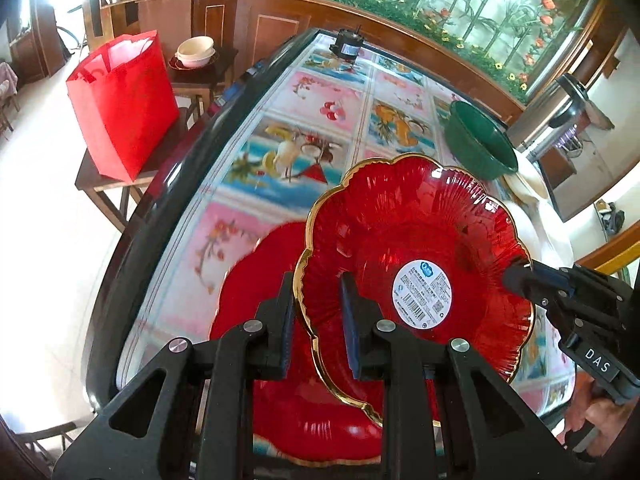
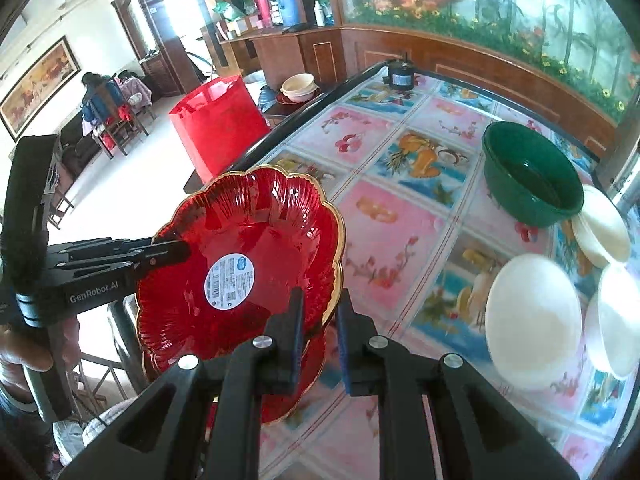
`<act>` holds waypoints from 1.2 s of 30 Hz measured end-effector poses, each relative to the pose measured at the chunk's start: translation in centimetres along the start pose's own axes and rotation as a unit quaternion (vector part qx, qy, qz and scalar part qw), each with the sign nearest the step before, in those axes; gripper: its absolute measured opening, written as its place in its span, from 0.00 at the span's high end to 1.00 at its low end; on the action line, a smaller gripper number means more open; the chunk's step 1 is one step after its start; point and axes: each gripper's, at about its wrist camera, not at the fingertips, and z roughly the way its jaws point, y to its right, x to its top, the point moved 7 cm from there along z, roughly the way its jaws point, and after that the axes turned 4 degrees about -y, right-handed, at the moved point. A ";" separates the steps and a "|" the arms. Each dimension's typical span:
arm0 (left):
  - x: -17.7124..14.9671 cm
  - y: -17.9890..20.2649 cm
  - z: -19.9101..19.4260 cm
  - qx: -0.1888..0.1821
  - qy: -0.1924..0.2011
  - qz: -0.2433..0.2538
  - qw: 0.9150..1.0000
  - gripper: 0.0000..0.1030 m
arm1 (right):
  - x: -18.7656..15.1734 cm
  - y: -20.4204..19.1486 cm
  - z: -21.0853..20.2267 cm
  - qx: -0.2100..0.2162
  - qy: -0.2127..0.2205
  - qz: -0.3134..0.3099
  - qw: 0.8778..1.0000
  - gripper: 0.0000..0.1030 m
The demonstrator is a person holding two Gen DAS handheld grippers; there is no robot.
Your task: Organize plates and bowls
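Note:
A red glass plate (image 1: 420, 240) with a gold scalloped rim and a white label is held tilted above the table. My left gripper (image 1: 316, 312) grips its left rim, and my right gripper (image 1: 520, 276) grips the opposite rim. In the right wrist view the same plate (image 2: 248, 256) sits between my right gripper (image 2: 320, 312) fingers, with the left gripper (image 2: 180, 250) on its far edge. A second red plate (image 1: 264, 360) lies on the table beneath it. A green bowl (image 2: 532, 172) and white bowls (image 2: 534, 316) stand at the right.
The table (image 2: 400, 216) has a fruit-patterned cover. A small black motor (image 2: 400, 74) sits at its far end. A red bag (image 1: 124, 104) stands on a stool to the left, with cream bowls (image 1: 196, 52) on another stool behind it.

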 end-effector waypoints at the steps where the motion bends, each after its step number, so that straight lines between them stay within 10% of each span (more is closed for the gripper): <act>1: -0.4 -0.1 -0.2 -0.001 0.001 0.000 1.000 0.80 | -0.4 -0.4 -0.2 0.000 0.002 -0.003 1.000 0.85; 36: -5.0 -2.6 2.8 0.051 -0.009 0.006 0.999 0.80 | -4.8 -2.6 4.7 0.002 -0.050 -0.031 0.998 0.77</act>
